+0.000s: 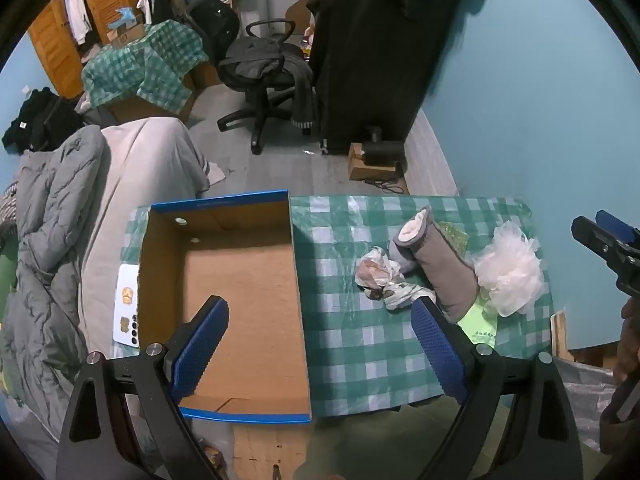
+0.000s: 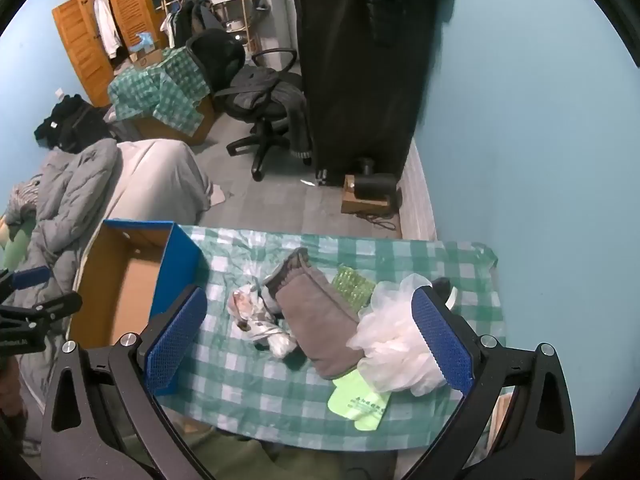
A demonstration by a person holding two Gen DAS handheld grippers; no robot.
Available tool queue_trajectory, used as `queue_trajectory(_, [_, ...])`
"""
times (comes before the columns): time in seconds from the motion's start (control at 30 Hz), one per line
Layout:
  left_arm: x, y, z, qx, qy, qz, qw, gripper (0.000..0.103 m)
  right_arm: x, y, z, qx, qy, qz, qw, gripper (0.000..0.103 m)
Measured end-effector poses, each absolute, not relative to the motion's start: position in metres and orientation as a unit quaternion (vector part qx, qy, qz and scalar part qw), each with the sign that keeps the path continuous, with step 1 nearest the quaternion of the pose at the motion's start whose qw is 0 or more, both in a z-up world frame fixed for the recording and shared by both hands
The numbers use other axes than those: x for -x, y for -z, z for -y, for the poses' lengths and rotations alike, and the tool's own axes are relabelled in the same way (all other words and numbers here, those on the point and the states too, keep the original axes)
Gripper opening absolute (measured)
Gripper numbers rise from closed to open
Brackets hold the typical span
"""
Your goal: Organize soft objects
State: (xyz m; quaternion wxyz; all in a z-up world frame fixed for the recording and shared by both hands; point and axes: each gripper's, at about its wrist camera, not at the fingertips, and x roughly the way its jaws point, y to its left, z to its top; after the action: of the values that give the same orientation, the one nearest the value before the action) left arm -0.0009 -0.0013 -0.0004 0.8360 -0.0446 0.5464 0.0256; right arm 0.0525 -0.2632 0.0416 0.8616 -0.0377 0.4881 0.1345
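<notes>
Nearest the cameras, both claws stand wide open and hold nothing: the left claw [image 1: 320, 344] hangs over the near edge of the cardboard box [image 1: 224, 280], and the right claw [image 2: 308, 344] hovers over the pile of soft things on the checked desk [image 2: 248, 392]. Just under the right claw's right finger lies the white mesh bath pouf [image 2: 394, 344], touching a folded grey towel [image 2: 320, 320] that rests partly on a light green packet [image 2: 356, 400]. Left of the towel sits a crumpled plastic-wrapped bundle [image 2: 256, 316], and behind the towel a green bubbly sponge-like pad [image 2: 352, 282] peeks out. The box, empty and open, stands at the desk's left end, next to the bed [image 1: 120, 184]. From here the likely risk is a snagged grasp: the pouf's loose mesh could catch on the towel or drag the green packet toward the near desk edge, since all three overlap. A shallow pinch on the airy mesh might also slip free on the way across to the box.
</notes>
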Motion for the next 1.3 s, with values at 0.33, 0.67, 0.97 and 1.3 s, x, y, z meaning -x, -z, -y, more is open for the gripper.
queue_trajectory(0.33, [0.004,-0.003,-0.002,0.052,-0.022,-0.542,0.839,0.094,-0.055,-0.041,0.267,0.033,-0.138,-0.489,0.861,0.101])
queue_trajectory(0.67, [-0.004,-0.002,0.008,0.068,-0.035,-0.544,0.835,0.094,-0.058,-0.041,0.267,0.032,-0.143,-0.488,0.86,0.101])
queue_trajectory(0.97, [-0.004,-0.001,0.008,0.072,-0.036,-0.545,0.834,0.094,-0.059,-0.041,0.267,0.031,-0.143,-0.49,0.86,0.101])
queue_trajectory(1.3, [-0.004,0.001,0.008,0.08,-0.039,-0.549,0.831,0.094,-0.061,-0.042,0.268,0.031,-0.143,-0.49,0.859,0.101])
